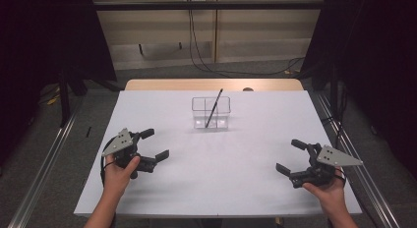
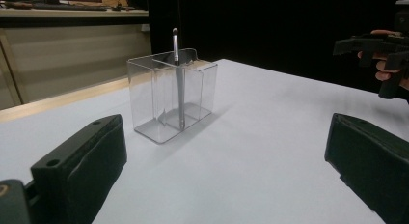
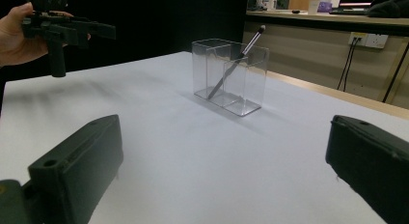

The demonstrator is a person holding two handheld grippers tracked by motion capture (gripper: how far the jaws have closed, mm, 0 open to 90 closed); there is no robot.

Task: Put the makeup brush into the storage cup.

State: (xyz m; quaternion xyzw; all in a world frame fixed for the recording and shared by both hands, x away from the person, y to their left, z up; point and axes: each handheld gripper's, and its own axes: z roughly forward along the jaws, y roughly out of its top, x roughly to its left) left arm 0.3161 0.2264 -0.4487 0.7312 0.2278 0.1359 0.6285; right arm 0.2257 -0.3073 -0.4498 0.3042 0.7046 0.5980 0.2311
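A white table (image 1: pixel 211 174) stands in a dark-curtained room with cables on the floor beyond it. Toward the far middle of the table sits a clear divided holder (image 1: pixel 211 112), and a slim dark pen (image 1: pixel 214 108) leans inside it, its top tilted to the far right above the rim. The left gripper (image 1: pixel 156 144) hovers near the left edge and the right gripper (image 1: pixel 287 156) near the right edge; both have their jaws spread wide with nothing between them, and both are well apart from the holder. The step in hand looks like a reach for the pen. To do it well, one gripper should come in above the rim and pinch the exposed upper shaft squarely. The other could steady the light holder, which may tip or slide.
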